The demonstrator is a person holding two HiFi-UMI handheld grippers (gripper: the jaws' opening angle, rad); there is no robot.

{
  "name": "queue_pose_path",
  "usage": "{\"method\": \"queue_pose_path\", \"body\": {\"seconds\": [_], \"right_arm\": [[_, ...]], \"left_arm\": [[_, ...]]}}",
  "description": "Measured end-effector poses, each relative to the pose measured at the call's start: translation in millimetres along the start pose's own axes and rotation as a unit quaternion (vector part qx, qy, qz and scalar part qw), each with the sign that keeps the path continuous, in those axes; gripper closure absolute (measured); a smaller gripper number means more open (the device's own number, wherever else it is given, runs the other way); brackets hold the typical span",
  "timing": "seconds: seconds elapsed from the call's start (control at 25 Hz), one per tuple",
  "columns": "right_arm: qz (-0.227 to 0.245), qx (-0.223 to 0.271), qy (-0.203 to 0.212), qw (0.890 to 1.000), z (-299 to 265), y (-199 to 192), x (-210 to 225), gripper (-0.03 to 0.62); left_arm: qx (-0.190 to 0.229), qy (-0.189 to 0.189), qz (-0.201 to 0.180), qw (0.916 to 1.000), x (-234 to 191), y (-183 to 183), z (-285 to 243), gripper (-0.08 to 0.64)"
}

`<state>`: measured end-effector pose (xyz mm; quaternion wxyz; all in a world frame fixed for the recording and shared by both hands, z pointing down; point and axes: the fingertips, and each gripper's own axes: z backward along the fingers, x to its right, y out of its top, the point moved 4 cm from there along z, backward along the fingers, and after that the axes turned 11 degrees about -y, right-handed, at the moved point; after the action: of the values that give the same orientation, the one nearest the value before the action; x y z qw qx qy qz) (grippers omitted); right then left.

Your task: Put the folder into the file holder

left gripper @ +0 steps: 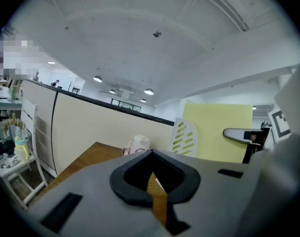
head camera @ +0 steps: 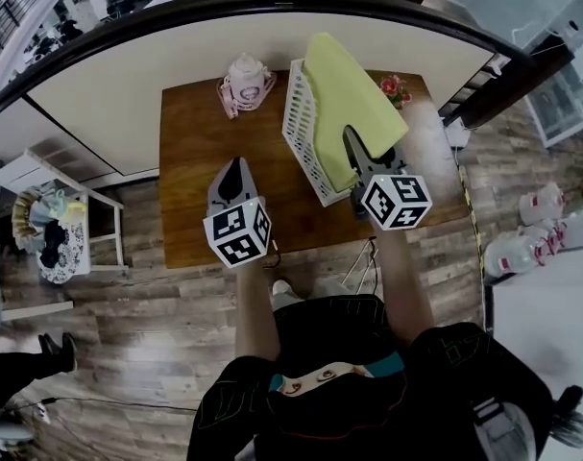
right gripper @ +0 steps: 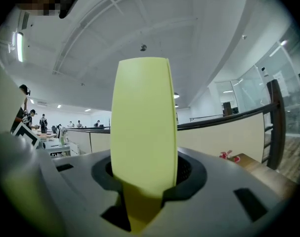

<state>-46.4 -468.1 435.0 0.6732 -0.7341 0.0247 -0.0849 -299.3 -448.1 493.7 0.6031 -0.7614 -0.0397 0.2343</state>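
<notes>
As the jaws of the right gripper (head camera: 353, 140) pinch the yellow plastic folder (head camera: 344, 84), seemingly seated in the white slotted file holder (head camera: 299, 123), only release remains, while the left gripper (head camera: 235, 169) stays out of it, jaws pressed together and empty.

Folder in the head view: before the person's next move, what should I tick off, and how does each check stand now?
1. Folder stands inside the file holder: ok.
2. Folder seated all the way down: cannot tell; the holder's wall hides its lower edge.
3. Right gripper has the folder's near edge between its fingers, closed on it: ok.
4. Left gripper empty, fingers together, apart from the holder: ok.
5. File holder stands on the table: ok.
6. Pink container apart from the holder: ok.
</notes>
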Motion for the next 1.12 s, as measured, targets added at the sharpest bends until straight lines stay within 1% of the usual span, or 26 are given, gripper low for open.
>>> {"method": "queue_pose_path", "body": {"seconds": [0.12,0.2,0.32,0.4,0.44,0.52,0.68,0.88,1.12], "right_arm": [[-0.003,-0.040,0.001,0.999,-2.0,-22.5,-1.5,0.419],[0.004,-0.071,0.002,0.997,-3.8,-39.4,-3.5,0.414],[0.004,-0.086,0.014,0.996,-3.8,-52.2,-7.3,0.384],[0.006,-0.097,0.027,0.995,-5.9,-53.3,-10.6,0.351],[0.007,-0.100,0.032,0.994,-6.1,-52.6,-11.9,0.345],[0.008,-0.098,0.041,0.994,-4.4,-49.7,-13.2,0.333],[0.003,-0.086,0.052,0.995,2.1,-39.7,-11.1,0.333],[-0.007,-0.068,0.074,0.995,13.5,-23.3,-3.6,0.333],[-0.015,-0.033,0.107,0.994,31.3,6.5,7.7,0.334]], "left_arm": [[-0.008,-0.004,0.007,0.9999,3.7,-8.7,1.2,0.566],[-0.016,-0.002,0.012,0.9998,4.6,-16.8,2.3,0.566],[-0.027,0.001,0.018,0.9995,5.2,-27.9,4.5,0.566],[-0.031,0.003,0.020,0.9993,5.3,-31.4,5.2,0.566],[-0.032,0.004,0.021,0.9993,5.9,-32.3,5.4,0.566],[-0.031,0.005,0.023,0.9993,7.9,-32.8,5.4,0.566],[-0.026,0.000,0.018,0.9995,19.9,-29.0,2.5,0.566],[-0.015,-0.022,-0.002,0.9996,54.7,-18.2,-5.1,0.566],[-0.010,-0.031,-0.009,0.9994,86.6,-13.4,-10.6,0.566]]}}
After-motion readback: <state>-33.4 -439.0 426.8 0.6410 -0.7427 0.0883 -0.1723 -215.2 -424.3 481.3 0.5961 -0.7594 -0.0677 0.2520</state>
